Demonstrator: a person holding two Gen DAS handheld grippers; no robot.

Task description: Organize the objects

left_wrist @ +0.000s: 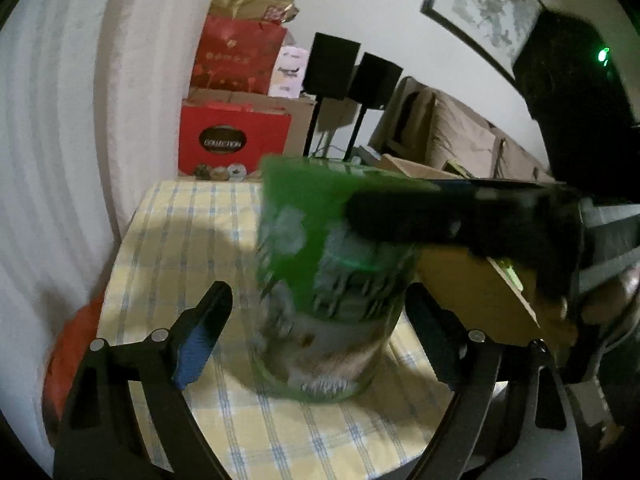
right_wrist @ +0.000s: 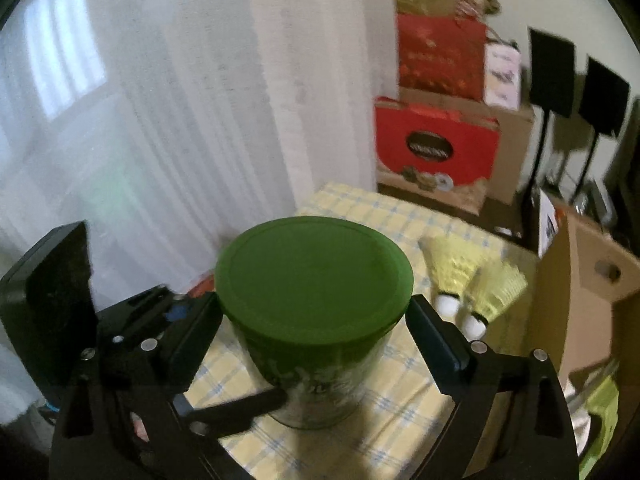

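A glass jar (left_wrist: 324,320) with green print stands on the yellow checked tablecloth (left_wrist: 180,240). Its green lid (right_wrist: 314,278) sits on top. My right gripper (right_wrist: 314,320) is shut on the lid, a finger on each side of its rim. In the left wrist view the right gripper's black finger (left_wrist: 440,216) crosses the lid (left_wrist: 304,208). My left gripper (left_wrist: 320,320) is open around the jar's body, with a gap to each finger. Two yellow shuttlecocks (right_wrist: 472,276) lie on the cloth to the right of the jar.
A cardboard box (right_wrist: 592,292) stands at the table's right edge. Red gift boxes (left_wrist: 232,140) are stacked behind the table against the wall. White curtains (right_wrist: 140,120) hang on the left. Two black speakers on stands (left_wrist: 352,68) and a sofa (left_wrist: 460,136) are farther back.
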